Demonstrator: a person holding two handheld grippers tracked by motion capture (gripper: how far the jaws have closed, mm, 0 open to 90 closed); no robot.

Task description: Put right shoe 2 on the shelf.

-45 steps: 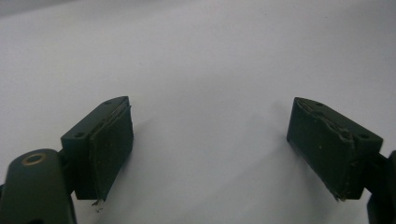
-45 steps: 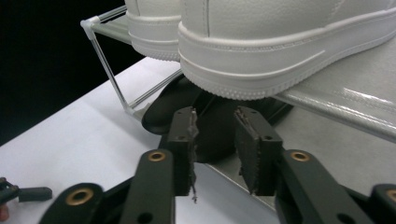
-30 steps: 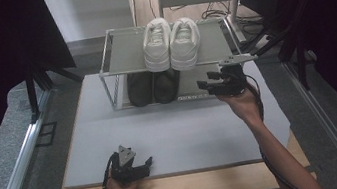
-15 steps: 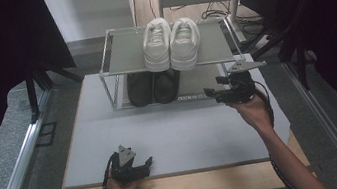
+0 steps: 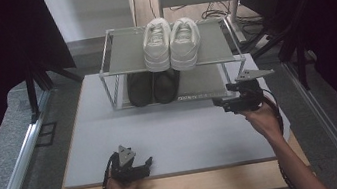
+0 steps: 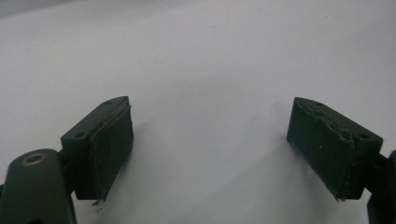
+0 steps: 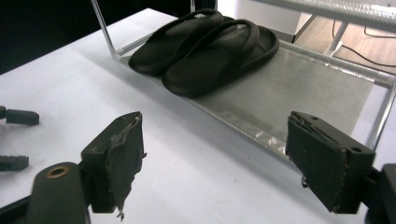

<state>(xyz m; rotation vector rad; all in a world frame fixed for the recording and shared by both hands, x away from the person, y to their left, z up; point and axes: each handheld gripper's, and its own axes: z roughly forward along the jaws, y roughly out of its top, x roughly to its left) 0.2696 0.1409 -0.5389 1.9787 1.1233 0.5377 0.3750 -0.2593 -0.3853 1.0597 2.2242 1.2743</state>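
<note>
A metal two-shelf shoe rack [image 5: 123,56] stands at the back of the grey mat. A pair of white sneakers [image 5: 171,41] sits on its top shelf. A pair of black slippers [image 5: 153,86] [image 7: 205,42] lies on the lower shelf [image 7: 299,84]. My right gripper [image 5: 219,104] [image 7: 215,119] hovers just off the rack's front right corner, pointing left. Its jaws have just been opening and hold nothing. My left gripper [image 5: 148,166] [image 6: 210,105] rests near the mat's front edge, open over bare mat.
The grey mat [image 5: 182,133] covers a wooden table [image 5: 195,186]. Metal rails [image 5: 15,168] run along both sides. Dark curtains flank the table. The left gripper's jaw tips [image 7: 16,116] appear at the left edge of the right gripper view.
My right gripper has drawn back from the rack toward the front right and sunk a little, its jaws spreading wider. The left gripper has stayed put.
</note>
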